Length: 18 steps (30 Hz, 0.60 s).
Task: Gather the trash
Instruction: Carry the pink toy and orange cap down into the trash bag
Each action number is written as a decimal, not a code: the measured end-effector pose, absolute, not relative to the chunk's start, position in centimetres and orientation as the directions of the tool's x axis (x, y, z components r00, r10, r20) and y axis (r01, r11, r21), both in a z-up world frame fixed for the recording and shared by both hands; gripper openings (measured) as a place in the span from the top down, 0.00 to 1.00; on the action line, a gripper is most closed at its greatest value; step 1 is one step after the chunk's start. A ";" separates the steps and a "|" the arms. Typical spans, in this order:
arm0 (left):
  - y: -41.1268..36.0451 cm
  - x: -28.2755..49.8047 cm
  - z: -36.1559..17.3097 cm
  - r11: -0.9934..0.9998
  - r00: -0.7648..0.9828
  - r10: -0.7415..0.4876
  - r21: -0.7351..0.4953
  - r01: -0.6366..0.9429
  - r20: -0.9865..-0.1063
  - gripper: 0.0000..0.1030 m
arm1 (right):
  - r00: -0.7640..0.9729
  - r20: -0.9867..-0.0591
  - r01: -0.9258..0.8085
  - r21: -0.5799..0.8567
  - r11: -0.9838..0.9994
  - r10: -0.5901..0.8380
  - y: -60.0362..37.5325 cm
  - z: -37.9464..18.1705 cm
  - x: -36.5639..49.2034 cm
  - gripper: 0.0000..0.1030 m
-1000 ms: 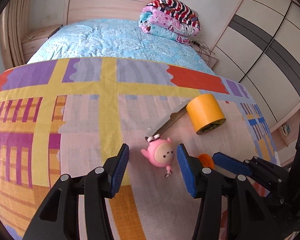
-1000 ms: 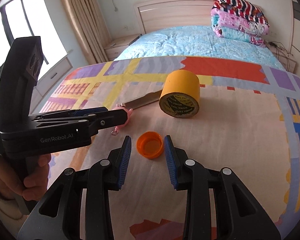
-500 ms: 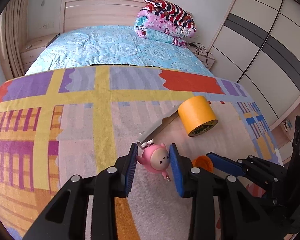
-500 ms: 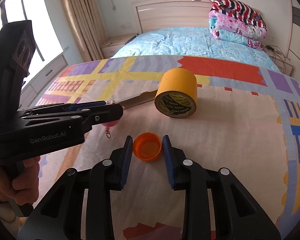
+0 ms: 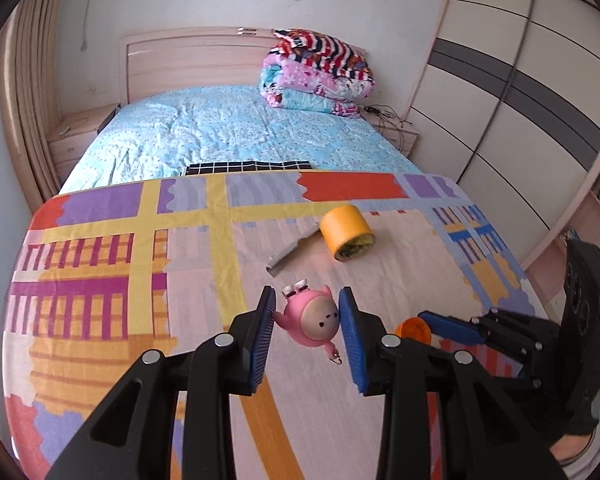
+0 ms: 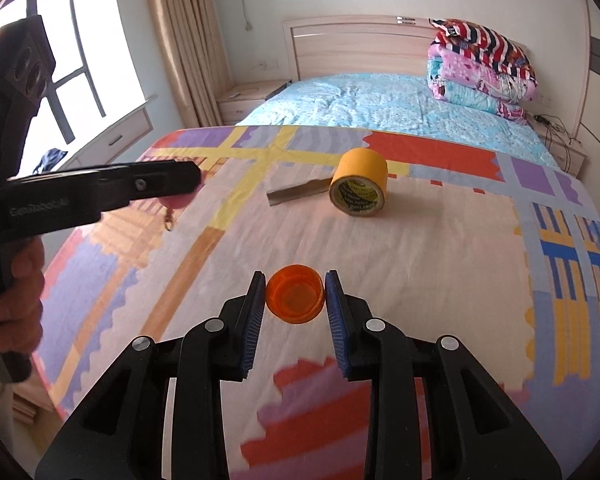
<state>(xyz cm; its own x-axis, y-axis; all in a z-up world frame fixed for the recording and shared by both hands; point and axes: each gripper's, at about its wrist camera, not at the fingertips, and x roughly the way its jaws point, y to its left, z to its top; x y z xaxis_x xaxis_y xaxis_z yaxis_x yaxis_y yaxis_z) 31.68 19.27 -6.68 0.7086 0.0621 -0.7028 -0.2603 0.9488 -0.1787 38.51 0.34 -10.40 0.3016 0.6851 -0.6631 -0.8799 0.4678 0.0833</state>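
My left gripper (image 5: 306, 322) is shut on a pink doll keychain (image 5: 314, 320) and holds it lifted above the patterned tablecloth (image 5: 140, 272). In the right wrist view the left gripper (image 6: 180, 184) is at the left with the pink doll (image 6: 176, 202) hanging under it. My right gripper (image 6: 296, 298) is shut on an orange bottle cap (image 6: 295, 299), lifted above the cloth. The cap (image 5: 414, 326) also shows in the left wrist view, held by the right gripper (image 5: 440, 326).
A yellow tape roll (image 6: 358, 188) lies on its side at the far middle of the table, with a strip of cardboard (image 6: 296, 191) beside it. Behind the table is a bed (image 5: 236, 136) with folded quilts (image 5: 316, 74). A wardrobe (image 5: 520, 92) stands at the right.
Both grippers closed, the left on the pink doll and the right on the orange cap. Both then rose from the cloth with their objects.
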 end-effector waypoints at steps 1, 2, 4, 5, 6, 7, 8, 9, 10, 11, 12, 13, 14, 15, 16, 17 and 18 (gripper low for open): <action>18.9 31.0 -6.5 0.951 0.711 0.066 -0.172 -0.257 -0.700 0.69 | 0.301 -0.662 -0.882 0.080 0.464 0.686 0.0 -10.4 38.1 0.70; 18.4 30.0 -6.2 0.953 0.717 0.067 -0.169 -0.252 -0.693 0.69 | 0.302 -0.662 -0.883 0.076 0.462 0.686 -0.7 -10.4 37.7 0.70; 17.6 28.6 -5.7 0.955 0.728 0.067 -0.167 -0.245 -0.682 0.69 | 0.303 -0.656 -0.888 0.069 0.455 0.691 -1.8 -10.2 36.8 0.70; 17.1 27.8 -5.6 0.957 0.731 0.073 -0.160 -0.244 -0.678 0.69 | 0.308 -0.649 -0.892 0.057 0.448 0.696 -2.5 -10.1 36.1 0.70; 16.5 26.9 -5.4 0.961 0.734 0.079 -0.145 -0.237 -0.675 0.69 | 0.316 -0.644 -0.895 0.043 0.445 0.697 -3.1 -10.0 35.5 0.70; 15.8 26.1 -5.3 0.965 0.737 0.077 -0.135 -0.224 -0.671 0.69 | 0.324 -0.641 -0.896 0.028 0.443 0.695 -3.8 -9.9 34.9 0.70; 15.2 25.3 -5.2 0.969 0.741 0.072 -0.129 -0.211 -0.668 0.69 | 0.325 -0.637 -0.898 0.024 0.439 0.699 -4.6 -9.8 34.5 0.70; 14.7 24.6 -5.1 0.971 0.743 0.071 -0.126 -0.205 -0.666 0.69 | 0.326 -0.632 -0.900 0.021 0.436 0.703 -5.3 -9.6 34.1 0.70; 14.3 24.0 -5.1 0.972 0.745 0.069 -0.124 -0.201 -0.664 0.69 | 0.327 -0.628 -0.901 0.018 0.433 0.706 -6.0 -9.5 33.6 0.70; 13.8 23.3 -5.1 0.973 0.747 0.065 -0.125 -0.195 -0.662 0.69 | 0.327 -0.626 -0.903 0.015 0.429 0.708 -6.6 -9.2 33.1 0.70; 13.3 22.5 -5.0 0.974 0.749 0.064 -0.123 -0.191 -0.660 0.69 | 0.326 -0.623 -0.905 0.012 0.425 0.711 -7.2 -9.0 32.6 0.70; 12.7 21.8 -5.1 0.975 0.752 0.060 -0.123 -0.186 -0.657 0.69 | 0.322 -0.619 -0.909 0.011 0.417 0.717 -7.8 -8.8 32.0 0.70; 12.3 21.3 -5.1 0.976 0.754 0.054 -0.125 -0.178 -0.655 0.69 | 0.319 -0.616 -0.912 0.009 0.411 0.720 -8.3 -8.6 31.5 0.70; 11.8 20.5 -5.2 0.977 0.757 0.042 -0.130 -0.167 -0.652 0.69 | 0.315 -0.614 -0.915 0.006 0.404 0.723 -8.7 -8.5 30.9 0.70; 11.3 19.9 -5.2 0.978 0.760 0.027 -0.141 -0.156 -0.650 0.69 | 0.312 -0.612 -0.919 0.002 0.395 0.727 -9.2 -8.4 30.2 0.70; 10.8 19.2 -5.2 0.978 0.763 0.015 -0.150 -0.146 -0.647 0.69 | 0.307 -0.610 -0.922 0.000 0.388 0.730 -9.6 -8.4 29.7 0.70; 10.5 18.7 -5.3 0.978 0.764 0.016 -0.148 -0.145 -0.645 0.69 | 0.300 -0.608 -0.926 0.000 0.378 0.735 -10.0 -8.4 29.1 0.70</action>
<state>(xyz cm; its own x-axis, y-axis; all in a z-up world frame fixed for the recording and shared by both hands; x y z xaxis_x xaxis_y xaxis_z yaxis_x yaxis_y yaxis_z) 18.70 10.51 -5.26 0.7640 0.0157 -0.6450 -0.1446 0.9784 -0.1475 29.07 -9.98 -8.41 0.2998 0.7349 -0.6083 -0.9259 0.3778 0.0002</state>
